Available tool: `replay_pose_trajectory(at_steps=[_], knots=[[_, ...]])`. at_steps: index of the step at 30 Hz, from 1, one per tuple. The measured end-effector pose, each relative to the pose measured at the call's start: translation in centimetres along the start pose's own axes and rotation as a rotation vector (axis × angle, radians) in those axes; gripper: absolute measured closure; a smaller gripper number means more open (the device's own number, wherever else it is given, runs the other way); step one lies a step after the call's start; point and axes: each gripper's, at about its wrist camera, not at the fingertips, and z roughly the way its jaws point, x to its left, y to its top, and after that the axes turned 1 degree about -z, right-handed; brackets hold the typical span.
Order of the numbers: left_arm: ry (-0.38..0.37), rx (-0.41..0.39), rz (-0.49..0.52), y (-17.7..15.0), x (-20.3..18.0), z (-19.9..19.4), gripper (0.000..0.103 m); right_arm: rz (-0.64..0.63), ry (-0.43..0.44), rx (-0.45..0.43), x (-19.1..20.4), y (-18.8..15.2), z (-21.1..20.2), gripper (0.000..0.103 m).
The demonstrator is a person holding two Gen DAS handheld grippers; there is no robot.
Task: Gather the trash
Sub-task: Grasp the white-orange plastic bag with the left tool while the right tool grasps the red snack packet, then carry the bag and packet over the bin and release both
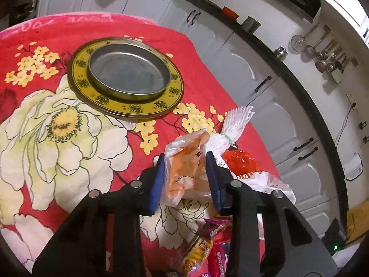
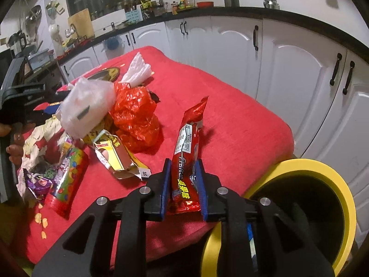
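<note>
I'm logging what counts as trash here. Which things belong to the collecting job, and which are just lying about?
Job:
- red snack wrapper in right gripper
- clear orange-printed plastic bag in left gripper
- crumpled red cellophane
- torn gold carton
- yellow-rimmed bin

Lying about:
- round yellow-bordered metal tray
- red floral blanket

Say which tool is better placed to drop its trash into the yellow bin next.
Right. The right tool is shut on the red snack wrapper, and the yellow bin sits just beside it. No bin shows in the left wrist view.
</note>
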Motion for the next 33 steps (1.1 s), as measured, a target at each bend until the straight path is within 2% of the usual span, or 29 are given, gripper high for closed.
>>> replay_pose_trajectory(at_steps=[16,24,33], knots=[[-0.016,-0.118,0.047,-0.8,-0.1,-6.0,0.081,-0.029,0.048,-0.106,2.2,0.7,-5.2,0.083],[-0.07,-0.135,0.095,-1.8,-2.7,-7.8,0.082,-0.045,0.056,-0.162,3.0,1.2,-7.9,0.083],[-0.132,-0.128,0.164,-3.1,-6.8,-8.2,0.082,-0.008,0.024,-0.222,1.1,1.4,-10.9,0.083]])
